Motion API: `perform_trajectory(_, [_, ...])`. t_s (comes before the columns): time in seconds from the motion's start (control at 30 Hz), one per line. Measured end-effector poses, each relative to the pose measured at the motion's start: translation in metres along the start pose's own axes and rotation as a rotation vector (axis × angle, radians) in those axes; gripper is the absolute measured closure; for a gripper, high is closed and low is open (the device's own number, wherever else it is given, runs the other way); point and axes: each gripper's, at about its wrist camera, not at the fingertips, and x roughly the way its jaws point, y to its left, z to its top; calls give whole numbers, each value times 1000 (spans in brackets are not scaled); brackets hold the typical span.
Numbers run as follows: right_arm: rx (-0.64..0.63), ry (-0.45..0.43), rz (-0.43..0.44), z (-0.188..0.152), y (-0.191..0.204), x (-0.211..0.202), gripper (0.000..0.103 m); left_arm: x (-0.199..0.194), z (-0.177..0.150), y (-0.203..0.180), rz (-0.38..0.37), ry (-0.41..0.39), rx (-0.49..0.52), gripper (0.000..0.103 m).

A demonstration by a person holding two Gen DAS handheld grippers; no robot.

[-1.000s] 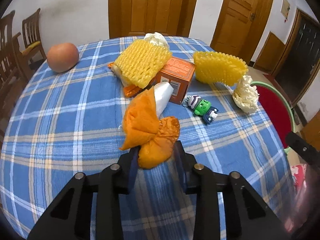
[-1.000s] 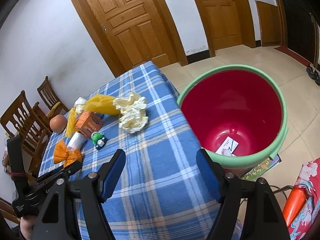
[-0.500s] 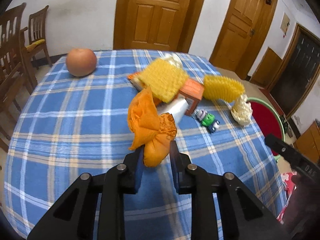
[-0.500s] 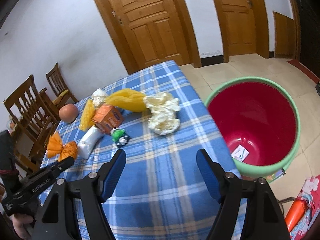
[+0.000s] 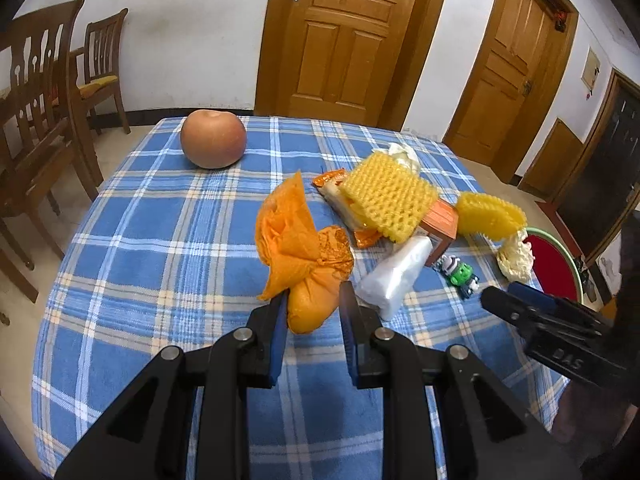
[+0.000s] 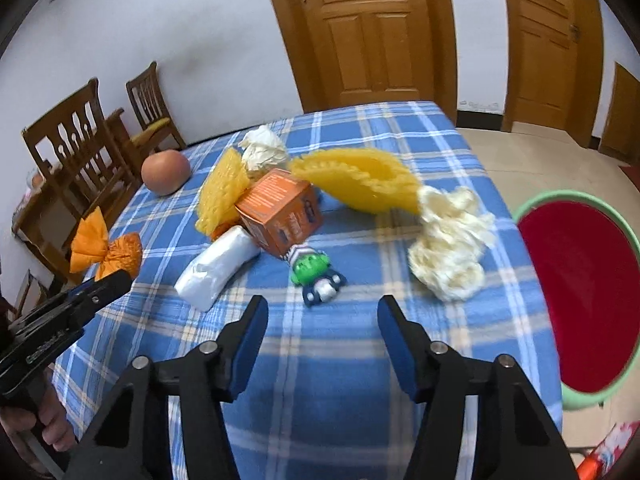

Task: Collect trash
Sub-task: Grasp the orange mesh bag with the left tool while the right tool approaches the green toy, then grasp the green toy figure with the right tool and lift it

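Note:
My left gripper (image 5: 312, 304) is shut on a crumpled orange bag (image 5: 304, 248) and holds it above the blue plaid table (image 5: 160, 240). The right wrist view shows that bag (image 6: 108, 248) at the far left. My right gripper (image 6: 322, 308) hovers over the table, its jaws closing with nothing between the pads. A green toy figure (image 6: 314, 274) lies just beyond its tips. Behind the toy sit an orange box (image 6: 280, 212), a white plastic bag (image 6: 218, 270), yellow foam nets (image 6: 360, 184) and a cream paper wad (image 6: 452, 248).
A red bin with a green rim (image 6: 536, 208) stands on the floor off the table's right edge. A round brownish fruit (image 5: 213, 138) rests at the table's far left. Wooden chairs (image 5: 44, 92) stand to the left, and doors line the back wall.
The left jaws have closed on the orange bag and raised it off the table. The right gripper has swung from the bin towards the pile, and its jaws are narrower.

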Motion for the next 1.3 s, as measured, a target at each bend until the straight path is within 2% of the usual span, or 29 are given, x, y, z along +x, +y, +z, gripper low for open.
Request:
perform_trajectory(0.07, [-19, 13, -4, 5, 4, 8, 48, 3, 3, 2, 1, -1, -2, 79])
perform_trajectory(0.43, [-37, 57, -19, 15, 5, 36, 55, 17, 8, 7, -9, 19, -1, 79])
perform_trajectory(0.6, [-36, 30, -43, 13, 12, 35, 55, 21, 8, 6, -31, 37, -3, 79])
perform_trajectory(0.67, [-44, 25, -64, 12, 14, 36, 62, 19, 9, 4, -32, 32, 8, 79])
perform_trajectory(0.8, [-69, 24, -85, 12, 18, 36, 62, 15, 10, 0, -45, 22, 12, 79])
perform_trajectory(1.03, [-11, 37, -27, 3, 11, 24, 63, 11, 4, -5, -52, 33, 13, 79])
perform_trajectory(1.3, [61, 8, 36, -21, 6, -13, 63, -5, 2, -16, -69, 6, 26, 79])
